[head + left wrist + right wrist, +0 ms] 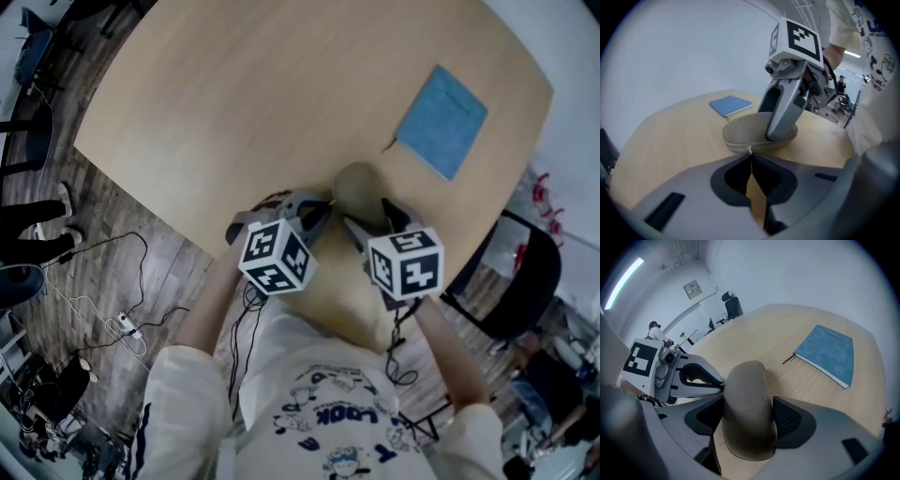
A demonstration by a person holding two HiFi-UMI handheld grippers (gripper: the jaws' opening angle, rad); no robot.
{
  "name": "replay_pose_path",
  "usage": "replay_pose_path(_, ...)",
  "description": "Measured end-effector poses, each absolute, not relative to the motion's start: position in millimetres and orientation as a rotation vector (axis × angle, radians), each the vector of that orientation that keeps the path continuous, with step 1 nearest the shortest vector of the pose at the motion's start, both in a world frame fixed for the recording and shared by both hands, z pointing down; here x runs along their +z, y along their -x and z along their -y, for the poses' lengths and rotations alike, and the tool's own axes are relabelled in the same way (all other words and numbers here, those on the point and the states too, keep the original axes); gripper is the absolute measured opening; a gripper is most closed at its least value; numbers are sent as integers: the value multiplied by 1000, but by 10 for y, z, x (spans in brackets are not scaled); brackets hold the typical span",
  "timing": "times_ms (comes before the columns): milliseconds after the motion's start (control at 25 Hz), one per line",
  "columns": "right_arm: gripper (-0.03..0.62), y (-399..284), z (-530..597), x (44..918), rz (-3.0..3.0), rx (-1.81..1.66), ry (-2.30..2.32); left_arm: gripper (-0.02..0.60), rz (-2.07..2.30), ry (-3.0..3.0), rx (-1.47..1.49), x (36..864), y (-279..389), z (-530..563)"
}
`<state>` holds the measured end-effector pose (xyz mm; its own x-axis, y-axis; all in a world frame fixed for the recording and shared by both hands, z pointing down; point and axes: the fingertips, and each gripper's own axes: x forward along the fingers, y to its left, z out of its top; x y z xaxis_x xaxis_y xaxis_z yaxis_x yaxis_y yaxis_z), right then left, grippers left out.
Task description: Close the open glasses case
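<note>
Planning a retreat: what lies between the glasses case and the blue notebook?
Bare table between glasses case and blue notebook, save a thin dark strap at the notebook's corner; clearest in the right gripper view.

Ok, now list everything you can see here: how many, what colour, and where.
glasses case: one, khaki, near the table's front edge
notebook: one, blue, on the table beyond the case
table: one, light wood
chair: one, black, right of the table
cables: several, black and white, on the floor at left
left gripper: one, grey, shut, tips at the case's zip pull
right gripper: one, grey, clamped across the case
shirt: one, white with print, on the person
</note>
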<state>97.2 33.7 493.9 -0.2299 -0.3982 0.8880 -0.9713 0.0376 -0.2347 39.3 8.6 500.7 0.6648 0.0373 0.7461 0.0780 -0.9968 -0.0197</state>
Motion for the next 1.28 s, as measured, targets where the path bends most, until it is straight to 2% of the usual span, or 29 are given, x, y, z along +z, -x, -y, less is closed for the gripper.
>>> replay_pose_path(280, 318, -961, -311, 4950, 1697, 1160, -1380, 6, -20, 2835, -1254, 4969, -408, 17)
replay_pose_path(920, 319, -901, -275, 4970, 1688, 1197, -1325, 2, 194, 2570, -1342, 5006, -369, -27)
replay_pose_path(1280, 319, -904, -256, 4997, 1665, 1217, -1334, 2, 308, 2655, -1349, 5051, -398, -553)
